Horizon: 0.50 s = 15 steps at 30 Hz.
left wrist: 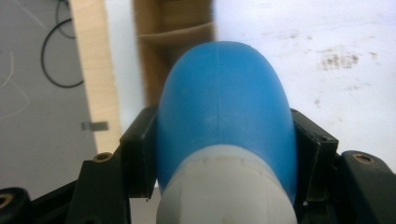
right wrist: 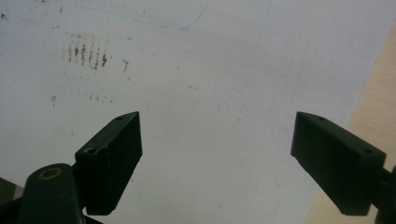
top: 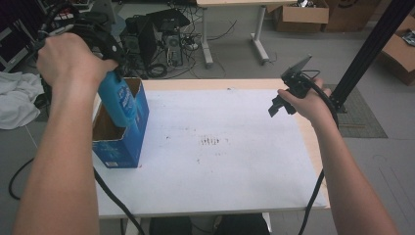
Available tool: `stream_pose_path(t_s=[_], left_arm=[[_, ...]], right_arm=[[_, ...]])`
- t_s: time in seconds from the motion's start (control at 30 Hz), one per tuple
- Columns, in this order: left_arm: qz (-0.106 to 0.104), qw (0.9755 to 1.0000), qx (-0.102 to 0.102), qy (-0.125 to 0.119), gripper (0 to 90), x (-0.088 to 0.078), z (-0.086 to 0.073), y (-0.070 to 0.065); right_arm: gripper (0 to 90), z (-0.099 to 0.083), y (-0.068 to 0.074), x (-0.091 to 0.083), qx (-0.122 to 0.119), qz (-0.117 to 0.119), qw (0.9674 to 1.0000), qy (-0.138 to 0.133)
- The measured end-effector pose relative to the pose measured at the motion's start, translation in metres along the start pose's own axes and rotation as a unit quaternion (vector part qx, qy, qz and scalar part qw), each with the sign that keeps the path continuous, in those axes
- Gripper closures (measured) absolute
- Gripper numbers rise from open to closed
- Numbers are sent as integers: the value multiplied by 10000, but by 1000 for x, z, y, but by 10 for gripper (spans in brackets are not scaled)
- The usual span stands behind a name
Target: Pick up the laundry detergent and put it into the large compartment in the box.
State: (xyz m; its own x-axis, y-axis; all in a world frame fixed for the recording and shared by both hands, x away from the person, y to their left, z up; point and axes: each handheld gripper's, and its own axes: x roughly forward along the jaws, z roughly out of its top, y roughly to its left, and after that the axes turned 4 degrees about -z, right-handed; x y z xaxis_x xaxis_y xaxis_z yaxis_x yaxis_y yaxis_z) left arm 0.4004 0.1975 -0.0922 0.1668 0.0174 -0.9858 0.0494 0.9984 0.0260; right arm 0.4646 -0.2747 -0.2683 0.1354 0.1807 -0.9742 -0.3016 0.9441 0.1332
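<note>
Over the open blue carton (top: 128,147), left gripper (left wrist: 224,154) grips the blue bottle (top: 117,100); lower it straight in. Right gripper (right wrist: 217,161) idle, jaws spread.

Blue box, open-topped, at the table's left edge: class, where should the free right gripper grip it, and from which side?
Take the blue box by its right-hand wall, right gripper descending from above: that thin upright rim is free, whereas the blue bottle hangs over its opening.

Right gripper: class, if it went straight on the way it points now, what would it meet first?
Probably the white sheet on the table. The right gripper is open with nothing between its jaws, and it looks down at bare sheet; depth is unclear.
</note>
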Motion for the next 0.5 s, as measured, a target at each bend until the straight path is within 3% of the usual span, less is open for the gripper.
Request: stream_pose_path(t_s=[0.2, 0.37, 0.5], left_arm=[[12, 9998, -166, 54, 383, 14, 0, 24], [142, 9996, -222, 75, 383, 28, 0, 33], [125, 9995, -247, 124, 383, 38, 0, 36]], right_arm=[[168, 0, -4, 0, 31, -33, 10000, 4], [168, 0, -5, 0, 81, -47, 10000, 19], [168, 1, -6, 2, 38, -82, 10000, 24]])
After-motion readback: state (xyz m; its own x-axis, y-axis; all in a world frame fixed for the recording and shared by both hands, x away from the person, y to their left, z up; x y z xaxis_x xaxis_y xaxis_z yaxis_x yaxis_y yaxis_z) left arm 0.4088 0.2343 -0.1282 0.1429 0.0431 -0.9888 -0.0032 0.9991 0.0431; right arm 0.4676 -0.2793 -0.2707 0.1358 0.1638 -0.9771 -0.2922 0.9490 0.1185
